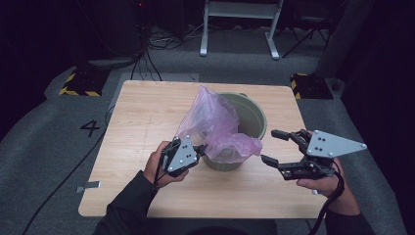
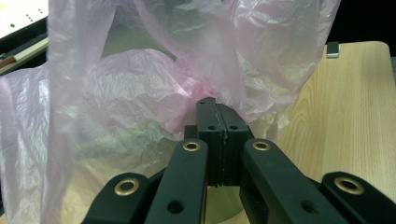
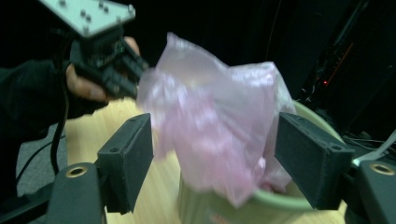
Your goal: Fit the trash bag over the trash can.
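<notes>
A pale green bucket [image 1: 254, 120] stands near the middle of a light wooden table [image 1: 137, 117]. A thin pink plastic bag [image 1: 215, 125] sits partly inside it, its crumpled top rising above the rim and spilling over the near edge. The left tongs [image 1: 199, 151] are clamped shut on a fold of the bag at the bucket's near-left side. The right tongs [image 1: 275, 146] stand wide open just right of the bucket, holding nothing. A number 4 [image 1: 90, 128] is marked on the grey floor to the table's left.
</notes>
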`<state>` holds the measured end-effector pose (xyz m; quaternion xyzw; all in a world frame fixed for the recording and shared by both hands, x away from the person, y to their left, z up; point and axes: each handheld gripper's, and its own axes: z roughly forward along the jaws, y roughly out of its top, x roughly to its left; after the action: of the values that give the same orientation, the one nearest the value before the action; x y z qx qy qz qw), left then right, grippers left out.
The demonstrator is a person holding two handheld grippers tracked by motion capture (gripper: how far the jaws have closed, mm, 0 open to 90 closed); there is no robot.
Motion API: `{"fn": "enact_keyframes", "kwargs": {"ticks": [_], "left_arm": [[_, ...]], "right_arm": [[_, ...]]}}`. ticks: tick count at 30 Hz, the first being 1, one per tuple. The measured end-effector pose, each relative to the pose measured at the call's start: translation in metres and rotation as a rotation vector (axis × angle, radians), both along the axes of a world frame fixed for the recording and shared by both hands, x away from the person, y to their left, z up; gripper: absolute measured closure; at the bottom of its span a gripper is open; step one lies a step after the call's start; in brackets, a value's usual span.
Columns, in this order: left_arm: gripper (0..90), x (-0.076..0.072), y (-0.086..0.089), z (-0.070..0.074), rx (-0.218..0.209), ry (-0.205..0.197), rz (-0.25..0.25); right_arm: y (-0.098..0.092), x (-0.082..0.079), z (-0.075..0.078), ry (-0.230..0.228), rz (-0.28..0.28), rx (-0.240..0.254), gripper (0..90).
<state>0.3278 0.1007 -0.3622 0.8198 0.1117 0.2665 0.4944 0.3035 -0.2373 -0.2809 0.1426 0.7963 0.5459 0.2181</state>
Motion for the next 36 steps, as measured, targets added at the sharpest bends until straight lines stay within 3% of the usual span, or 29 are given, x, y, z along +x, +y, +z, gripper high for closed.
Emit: {"fn": "enact_keyframes", "kwargs": {"ticks": [3,7,9,13,15,20,23,25,30,36], "left_arm": [[89.4,0.001,-0.003,0.000,0.012,0.003,-0.005],[89.5,0.003,-0.007,0.000,0.014,0.002,-0.010],[89.5,0.004,-0.009,0.000,0.018,0.004,-0.016],[89.4,0.004,-0.009,-0.001,0.017,0.009,-0.021],[89.4,0.004,-0.009,-0.001,0.018,0.010,-0.021],[89.4,0.004,-0.008,-0.001,0.017,0.014,-0.024],[89.3,0.003,-0.006,-0.002,0.025,0.015,-0.028],[89.2,0.003,-0.004,-0.003,0.029,0.020,-0.026],[89.3,0.002,0.003,-0.005,0.045,0.030,-0.029],[89.5,0.001,0.006,-0.009,0.091,0.041,-0.039]], "right_arm": [[0.015,-0.001,0.010,-0.016,0.018,-0.013,27.7],[0.043,-0.003,0.016,-0.048,0.050,-0.083,27.9],[0.054,-0.002,0.016,-0.053,0.069,-0.112,28.5],[0.072,0.007,0.009,-0.046,0.055,-0.195,29.7],[0.079,0.022,-0.001,-0.029,0.019,-0.255,40.6],[0.078,0.038,-0.013,0.016,0.007,-0.298,69.6],[0.072,0.043,-0.018,0.032,-0.006,-0.296,84.2],[0.066,0.045,-0.019,0.034,-0.020,-0.285,88.5],[0.047,0.049,-0.017,0.055,-0.073,-0.202,89.6],[0.020,0.067,-0.015,0.119,-0.204,-0.081,89.5]]}}
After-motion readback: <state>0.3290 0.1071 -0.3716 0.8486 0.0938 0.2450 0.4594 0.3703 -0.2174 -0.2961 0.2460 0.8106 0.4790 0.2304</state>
